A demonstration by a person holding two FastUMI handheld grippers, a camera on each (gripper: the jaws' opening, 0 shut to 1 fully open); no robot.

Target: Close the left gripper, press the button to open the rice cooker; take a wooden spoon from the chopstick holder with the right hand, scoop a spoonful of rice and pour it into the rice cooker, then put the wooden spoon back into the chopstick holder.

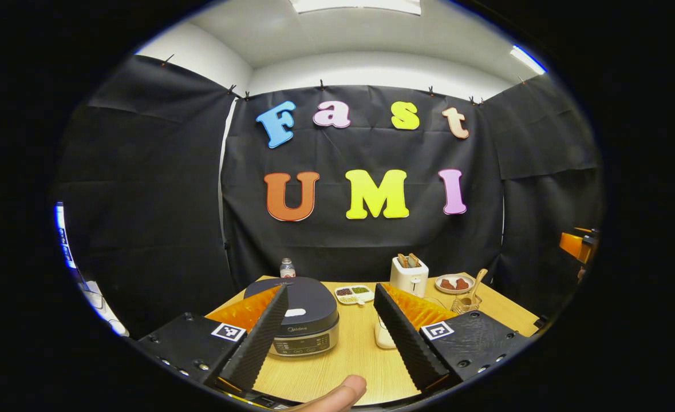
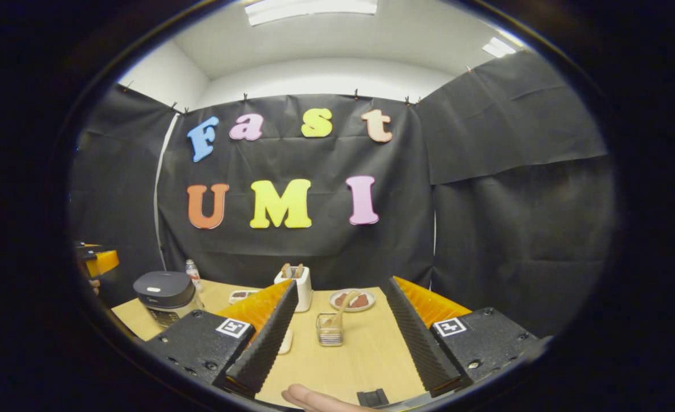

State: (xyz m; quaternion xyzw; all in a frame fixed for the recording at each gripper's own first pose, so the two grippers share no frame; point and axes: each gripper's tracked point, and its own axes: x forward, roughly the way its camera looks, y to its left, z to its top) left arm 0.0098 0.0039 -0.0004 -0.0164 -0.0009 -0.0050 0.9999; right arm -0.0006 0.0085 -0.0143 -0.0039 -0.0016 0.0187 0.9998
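Note:
The rice cooker stands near on the wooden table, its dark lid down, with a pale button on top. My left gripper is open, hovering short of the cooker, which sits behind its left finger. A small holder with the wooden spoon leaning in it stands straight ahead of my open right gripper, some way off. That holder is at the right in the left gripper view. A white container is partly hidden behind the left gripper's right finger; its contents are hidden.
At the back stand a white toaster, a plate of reddish pieces, a divided dish and a small bottle. The rice cooker is at the left in the right gripper view. A thumb shows at the bottom.

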